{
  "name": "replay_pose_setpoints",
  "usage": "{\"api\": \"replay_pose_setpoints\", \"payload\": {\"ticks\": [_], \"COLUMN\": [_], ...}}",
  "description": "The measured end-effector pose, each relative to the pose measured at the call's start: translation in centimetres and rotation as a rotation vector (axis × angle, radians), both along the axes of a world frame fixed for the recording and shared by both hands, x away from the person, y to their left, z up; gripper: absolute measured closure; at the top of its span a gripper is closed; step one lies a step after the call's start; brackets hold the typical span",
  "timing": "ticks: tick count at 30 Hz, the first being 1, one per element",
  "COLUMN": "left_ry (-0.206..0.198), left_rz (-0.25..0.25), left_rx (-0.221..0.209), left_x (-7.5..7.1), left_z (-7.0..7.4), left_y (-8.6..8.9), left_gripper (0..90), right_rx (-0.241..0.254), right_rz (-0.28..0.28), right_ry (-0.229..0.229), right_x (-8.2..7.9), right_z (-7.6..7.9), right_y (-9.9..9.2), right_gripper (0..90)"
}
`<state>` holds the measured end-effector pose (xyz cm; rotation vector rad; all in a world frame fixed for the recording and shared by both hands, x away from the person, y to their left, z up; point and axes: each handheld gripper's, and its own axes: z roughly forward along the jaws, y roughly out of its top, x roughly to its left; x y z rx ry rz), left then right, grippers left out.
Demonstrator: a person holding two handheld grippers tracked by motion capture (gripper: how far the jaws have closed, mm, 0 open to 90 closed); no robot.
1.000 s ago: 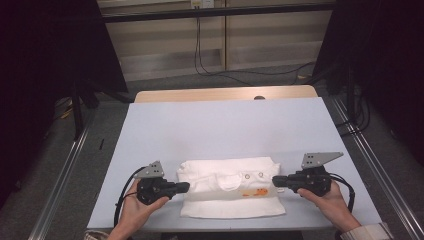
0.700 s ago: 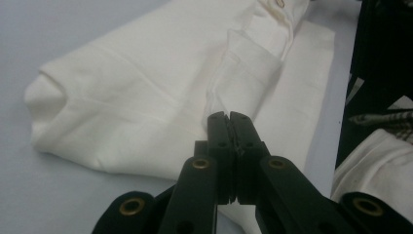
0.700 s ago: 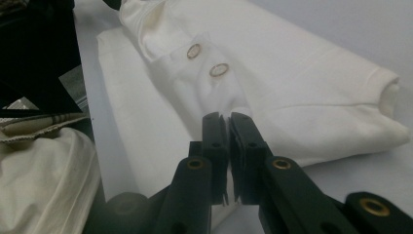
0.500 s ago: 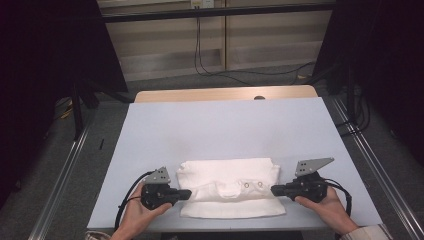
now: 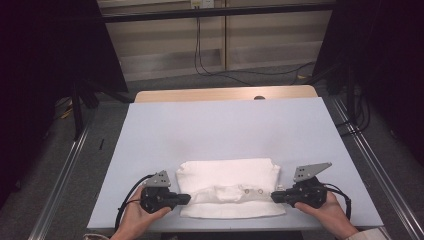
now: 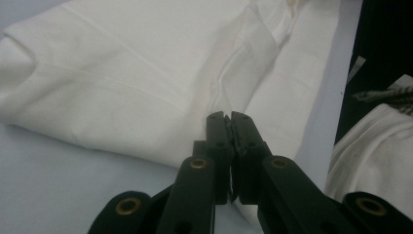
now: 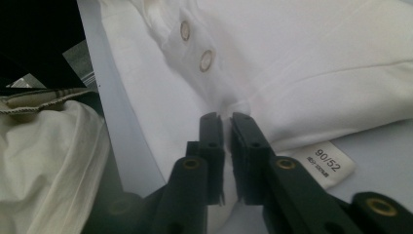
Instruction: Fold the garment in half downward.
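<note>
A folded white garment [image 5: 227, 175] lies near the front edge of the pale blue table [image 5: 225, 125], with its snap-button band [image 5: 252, 190] folded toward me. My left gripper [image 5: 189, 198] is at the garment's left end. Its jaws have just eased a little, but they still look pressed on a fold of the cloth [image 6: 122, 73] at my left gripper's tip [image 6: 228, 116]. My right gripper [image 5: 272, 196] is at the right end. In the right gripper view, my right gripper [image 7: 226, 117] has just been opening, with a narrow slit between the jaws and the white cloth [image 7: 316, 48] bunched at their tips.
A size label [image 7: 327, 163] sticks out from under the garment beside two snap buttons [image 7: 206, 60]. The table's front edge runs just below both hands. My pale-clothed lap [image 6: 370, 146] is beyond that edge. A wooden board [image 5: 225, 94] borders the far side, and floor rails [image 5: 370, 165] flank the table.
Both grippers have moved toward me, drawing the garment's button band forward over the folded body. The right jaws have parted slightly.
</note>
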<state>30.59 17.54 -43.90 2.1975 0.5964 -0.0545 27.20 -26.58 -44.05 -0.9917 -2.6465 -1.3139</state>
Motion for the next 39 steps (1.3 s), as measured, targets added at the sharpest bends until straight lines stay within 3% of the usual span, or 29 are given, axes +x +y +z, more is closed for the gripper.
{"api": "replay_pose_setpoints", "payload": {"ticks": [5,12,21,25,29,30,39], "left_ry": [-0.002,0.006,-0.053,-0.064,-0.105,-0.105,-0.137], "left_rz": [-0.011,-0.007,0.059,0.082,0.111,0.121,0.144], "left_rx": [0.022,0.017,0.023,0.01,-0.005,-0.023,-0.041], "left_x": [-0.1,-0.3,-0.4,-0.2,0.0,0.1,0.3], "left_z": [-0.2,-0.3,-0.2,0.0,0.2,0.2,0.2], "left_y": [-0.2,-0.3,0.2,0.4,0.9,1.0,1.1], "left_gripper": [75.6,66.5,45.1,34.1,23.1,20.3,10.2], "right_rx": [-0.021,-0.042,-0.052,-0.059,-0.046,-0.045,-0.019], "right_rz": [-0.015,-0.016,-0.039,-0.056,-0.063,-0.068,-0.087], "right_ry": [0.006,0.004,-0.002,-0.008,-0.014,-0.016,-0.026], "right_x": [-0.1,-0.4,-0.4,-0.4,-0.4,-0.4,-0.3], "right_z": [-0.3,-0.4,-0.5,-0.5,-0.4,-0.4,-0.4], "right_y": [-0.2,0.1,0.0,0.0,-0.1,-0.1,-0.3], "right_gripper": [76.0,69.3,59.8,50.3,44.7,43.1,35.7]}}
